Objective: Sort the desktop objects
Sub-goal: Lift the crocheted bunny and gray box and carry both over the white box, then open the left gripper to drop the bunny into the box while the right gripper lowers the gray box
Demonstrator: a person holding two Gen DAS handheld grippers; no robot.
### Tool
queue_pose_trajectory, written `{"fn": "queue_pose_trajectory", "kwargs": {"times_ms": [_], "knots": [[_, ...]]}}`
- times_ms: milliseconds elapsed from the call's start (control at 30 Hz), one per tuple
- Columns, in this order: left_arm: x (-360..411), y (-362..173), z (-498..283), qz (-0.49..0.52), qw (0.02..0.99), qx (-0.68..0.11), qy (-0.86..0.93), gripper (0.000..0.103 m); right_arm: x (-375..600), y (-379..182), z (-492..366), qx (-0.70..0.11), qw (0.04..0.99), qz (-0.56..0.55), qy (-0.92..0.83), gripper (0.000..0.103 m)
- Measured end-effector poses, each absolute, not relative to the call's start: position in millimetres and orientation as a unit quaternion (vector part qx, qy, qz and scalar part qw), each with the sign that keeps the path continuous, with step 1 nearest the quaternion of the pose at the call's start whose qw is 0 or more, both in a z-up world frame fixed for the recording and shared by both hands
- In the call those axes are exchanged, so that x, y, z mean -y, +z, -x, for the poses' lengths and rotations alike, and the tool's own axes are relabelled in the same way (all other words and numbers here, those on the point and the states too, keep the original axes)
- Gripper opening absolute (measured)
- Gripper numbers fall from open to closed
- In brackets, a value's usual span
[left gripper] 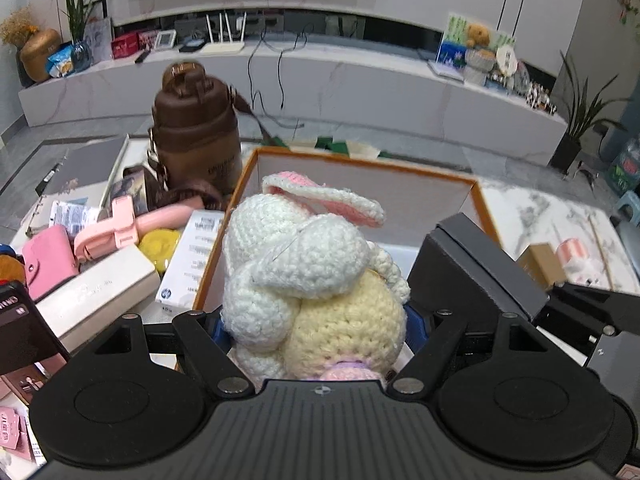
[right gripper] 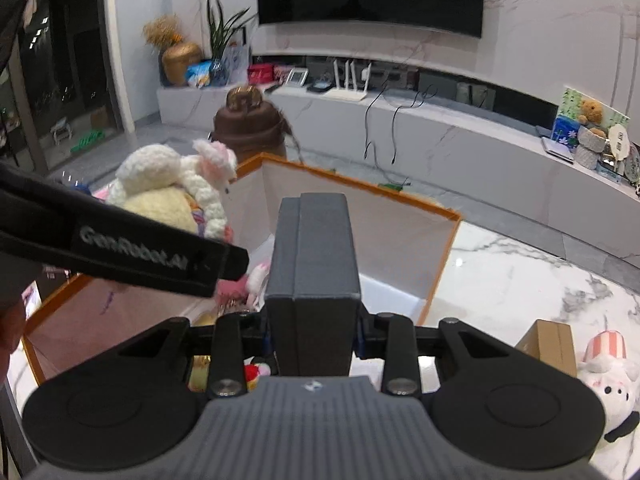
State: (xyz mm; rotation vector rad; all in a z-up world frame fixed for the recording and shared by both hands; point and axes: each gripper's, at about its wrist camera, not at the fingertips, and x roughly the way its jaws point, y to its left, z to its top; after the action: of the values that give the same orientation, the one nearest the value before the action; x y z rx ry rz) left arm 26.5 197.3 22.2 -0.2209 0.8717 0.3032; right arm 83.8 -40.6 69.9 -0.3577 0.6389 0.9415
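holding the bunny (left gripper: 316, 280) in the left gripper (left gripper: 320, 320) over the box (left gripper: 478, 200) near its left wall, right gripper (right gripper: 312, 248) clenched empty; a floppy ear could snag the rim and tip it out.

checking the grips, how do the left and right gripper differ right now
The left gripper has its jaws spread wide around a crocheted bunny; the right gripper has its jaws pressed together with nothing between them. The left one is at the orange-edged box's rim; the right points into it. Both tilt downward.
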Motion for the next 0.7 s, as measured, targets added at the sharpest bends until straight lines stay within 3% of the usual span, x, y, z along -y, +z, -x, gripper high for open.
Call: {"fn": "queue_pose_trajectory", "kwargs": {"times_ms": [700], "knots": [[-189,-12,-52,0.059,0.863,-0.48,0.147,0.093,24,48,-78,-0.3,0.805,0.264,0.438,0.037]]}}
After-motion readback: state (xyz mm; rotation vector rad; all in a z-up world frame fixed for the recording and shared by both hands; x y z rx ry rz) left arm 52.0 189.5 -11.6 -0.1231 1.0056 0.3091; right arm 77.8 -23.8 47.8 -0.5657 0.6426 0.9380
